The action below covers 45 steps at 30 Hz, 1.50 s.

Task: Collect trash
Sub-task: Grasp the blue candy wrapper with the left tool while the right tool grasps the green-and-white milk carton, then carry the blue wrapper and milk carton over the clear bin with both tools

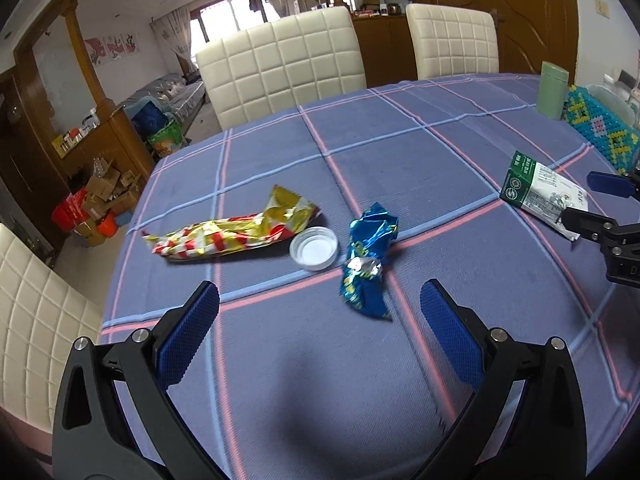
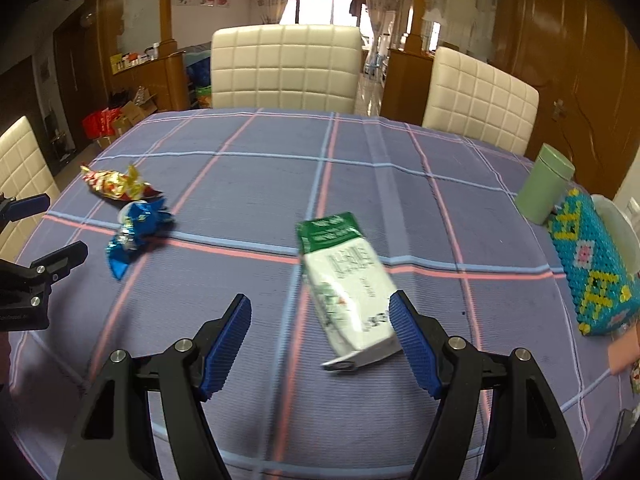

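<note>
Milk carton (image 2: 348,280) motion-blurred, print unreadable. Left gripper (image 1: 320,312) and right gripper (image 2: 320,320) wide, empty. Plaid tablecloth (image 2: 260,184); cream chairs (image 2: 284,66) behind.

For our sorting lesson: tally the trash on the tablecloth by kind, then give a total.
Wrappers: 2, a red and gold wrapper and a blue wrapper
Caps: 1, a white cap
Cartons: 1, a green and white carton
Total: 4

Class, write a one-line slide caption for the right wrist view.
Open right gripper approaches a green-and-white carton lying flat on the plaid purple tablecloth.
</note>
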Each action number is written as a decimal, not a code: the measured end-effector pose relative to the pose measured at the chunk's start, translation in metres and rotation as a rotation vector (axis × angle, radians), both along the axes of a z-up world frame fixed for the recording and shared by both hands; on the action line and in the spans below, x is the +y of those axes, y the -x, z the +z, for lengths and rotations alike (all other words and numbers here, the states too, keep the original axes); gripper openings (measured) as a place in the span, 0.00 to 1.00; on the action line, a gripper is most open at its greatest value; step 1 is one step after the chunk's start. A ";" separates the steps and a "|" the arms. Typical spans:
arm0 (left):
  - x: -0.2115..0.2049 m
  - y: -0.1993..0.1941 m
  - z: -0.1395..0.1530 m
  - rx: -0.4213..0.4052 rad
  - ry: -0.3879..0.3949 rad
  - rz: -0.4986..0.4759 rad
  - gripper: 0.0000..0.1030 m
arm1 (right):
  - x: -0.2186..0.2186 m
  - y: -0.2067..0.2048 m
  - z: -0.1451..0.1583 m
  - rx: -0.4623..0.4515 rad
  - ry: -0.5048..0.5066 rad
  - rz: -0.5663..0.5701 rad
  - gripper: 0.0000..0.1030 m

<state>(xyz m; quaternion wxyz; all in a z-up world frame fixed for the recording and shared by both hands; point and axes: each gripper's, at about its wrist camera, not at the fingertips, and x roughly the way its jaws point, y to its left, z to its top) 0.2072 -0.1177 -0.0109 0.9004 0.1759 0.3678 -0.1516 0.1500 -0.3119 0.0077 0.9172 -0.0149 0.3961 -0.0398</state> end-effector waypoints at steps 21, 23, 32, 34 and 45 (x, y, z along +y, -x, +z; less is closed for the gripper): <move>-0.037 -0.037 -0.040 0.106 -0.070 -0.065 0.34 | -0.010 -0.024 -0.031 0.059 -0.028 0.049 0.54; -0.033 -0.033 -0.038 0.102 -0.055 -0.079 0.32 | 0.001 -0.022 -0.029 0.049 -0.013 0.071 0.53; -0.015 -0.008 -0.015 0.043 -0.033 -0.092 0.31 | 0.034 -0.012 -0.010 0.013 0.002 0.143 0.53; -0.009 0.002 -0.010 0.024 -0.035 -0.093 0.31 | 0.044 -0.010 -0.006 0.008 0.009 0.161 0.53; 0.044 0.038 0.012 -0.041 -0.034 -0.045 0.31 | 0.109 0.014 0.015 -0.028 0.064 0.277 0.53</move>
